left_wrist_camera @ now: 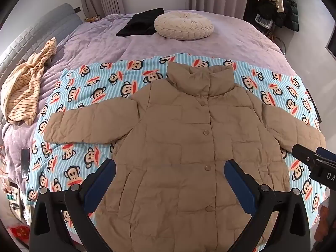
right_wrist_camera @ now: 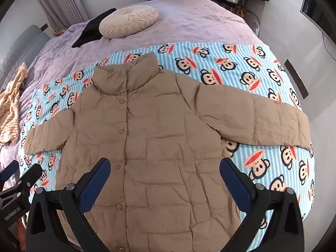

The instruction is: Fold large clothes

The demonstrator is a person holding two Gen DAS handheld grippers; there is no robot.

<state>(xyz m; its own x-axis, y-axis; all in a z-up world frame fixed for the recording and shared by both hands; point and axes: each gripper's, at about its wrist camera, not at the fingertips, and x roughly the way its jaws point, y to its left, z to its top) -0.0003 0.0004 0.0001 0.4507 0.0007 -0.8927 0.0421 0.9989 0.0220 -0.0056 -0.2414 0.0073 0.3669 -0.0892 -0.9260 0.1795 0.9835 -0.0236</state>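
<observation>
A tan quilted puffer jacket with a tall stand-up collar lies face up and spread flat on a light-blue striped blanket printed with cartoon monkey faces, which covers the near part of a bed under a lilac plush bedspread. The jacket is buttoned shut down the front by a row of round snaps in the same tan colour, and its padded panels show shallow creases. Both sleeves are stretched out sideways and slant a little toward the hem, and the collar points to the far side of the bed. The left tool hangs above the lower front of the jacket with its blue-padded jaws spread wide and nothing between them. The right tool hangs over the same region, jaws equally wide and holding nothing. In the left wrist view, part of the right tool shows at the right edge near the sleeve cuff. Farther back on the bedspread rest a round cream pleated cushion and a folded black garment, touching each other, and a crumpled yellow striped cloth lies near the bed's left edge.
</observation>
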